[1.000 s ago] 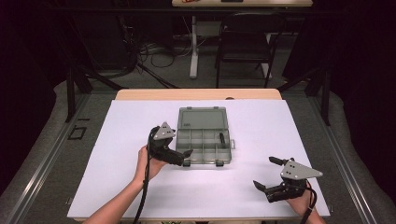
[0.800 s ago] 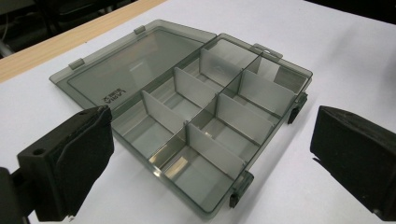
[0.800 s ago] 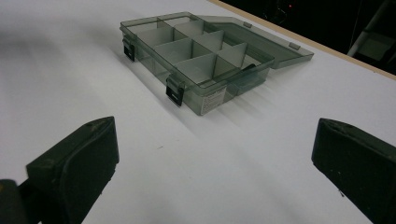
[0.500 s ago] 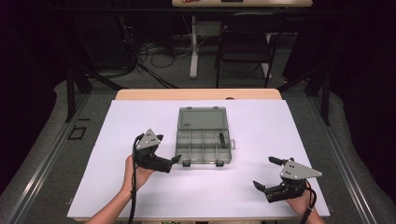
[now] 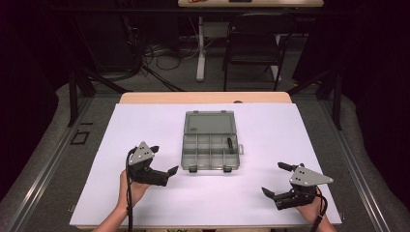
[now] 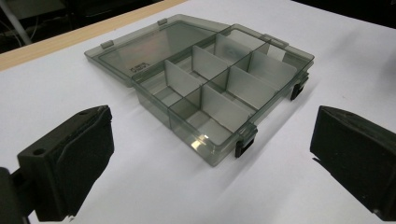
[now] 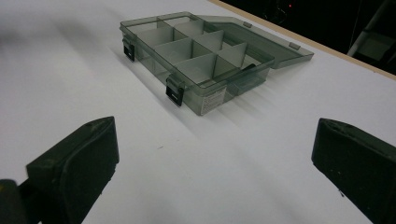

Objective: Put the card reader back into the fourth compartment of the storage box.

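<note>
High view: open compartment box (image 5: 211,140) mid-counter toward the far edge, likely light, stiff, slick thin plastic, best pinched at a side wall or latch; left tool (image 5: 162,162) and right tool (image 5: 275,180) both wide, empty.

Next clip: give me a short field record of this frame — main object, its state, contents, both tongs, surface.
object: compartment box, clear grey plastic
state: lid open, lying flat behind the tray; two black latches on the front edge
contents: one small dark item in a right-hand compartment; the other compartments look empty
left tongs: open, holding nothing, just left of the box's front corner, apart from it
right tongs: open, holding nothing, near the table's front right, well clear of the box
surface: white sheet over a wooden table
</note>
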